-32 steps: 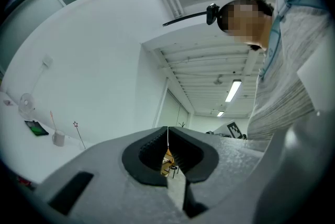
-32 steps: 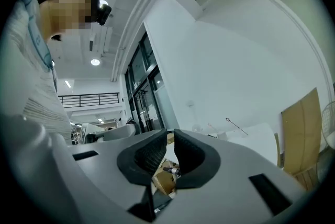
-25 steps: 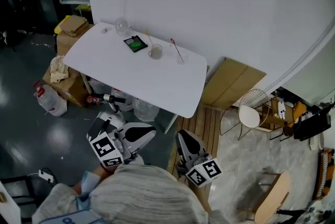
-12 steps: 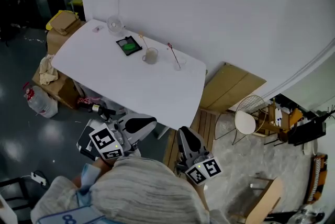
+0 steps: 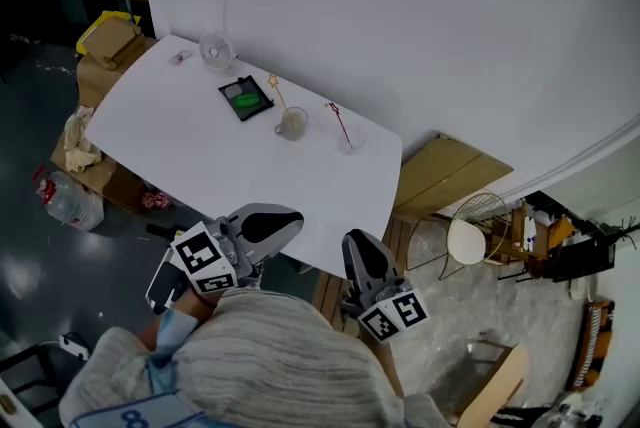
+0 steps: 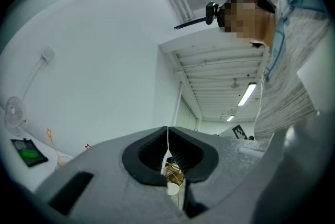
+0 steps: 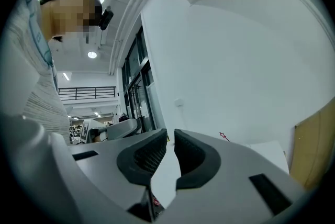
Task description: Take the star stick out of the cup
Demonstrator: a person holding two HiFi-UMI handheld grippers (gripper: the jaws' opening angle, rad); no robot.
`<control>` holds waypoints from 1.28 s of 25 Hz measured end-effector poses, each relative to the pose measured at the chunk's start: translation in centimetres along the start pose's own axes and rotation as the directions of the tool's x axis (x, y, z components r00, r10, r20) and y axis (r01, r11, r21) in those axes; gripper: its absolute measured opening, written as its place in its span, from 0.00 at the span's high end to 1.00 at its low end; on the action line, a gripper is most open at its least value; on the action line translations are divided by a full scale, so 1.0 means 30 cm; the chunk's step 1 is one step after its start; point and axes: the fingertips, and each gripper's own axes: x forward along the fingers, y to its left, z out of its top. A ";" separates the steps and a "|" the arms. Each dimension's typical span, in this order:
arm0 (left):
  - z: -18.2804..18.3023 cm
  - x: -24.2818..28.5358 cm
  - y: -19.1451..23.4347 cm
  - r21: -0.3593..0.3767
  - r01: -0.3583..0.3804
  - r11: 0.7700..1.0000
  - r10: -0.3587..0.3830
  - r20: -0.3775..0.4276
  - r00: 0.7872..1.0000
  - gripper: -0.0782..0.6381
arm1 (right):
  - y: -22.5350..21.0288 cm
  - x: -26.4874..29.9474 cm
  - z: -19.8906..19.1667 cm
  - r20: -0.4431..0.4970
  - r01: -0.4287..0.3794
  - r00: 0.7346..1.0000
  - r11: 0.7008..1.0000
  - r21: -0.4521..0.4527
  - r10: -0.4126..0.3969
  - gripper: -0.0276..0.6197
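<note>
Left tool [image 5: 283, 220], right tool [image 5: 358, 251], held forward, closed

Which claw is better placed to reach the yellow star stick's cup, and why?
Probably the left claw: it lies nearer the cup holding the yellow star stick; the right claw sits further right, closer to the glass with the red stick. Both are shut, empty.
</note>
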 end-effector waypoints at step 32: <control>-0.119 -0.003 0.505 -0.053 -0.110 0.993 0.105 -0.093 0.990 0.87 | -0.427 0.555 -0.138 -0.173 0.033 0.984 0.995 -0.094 -0.049 0.94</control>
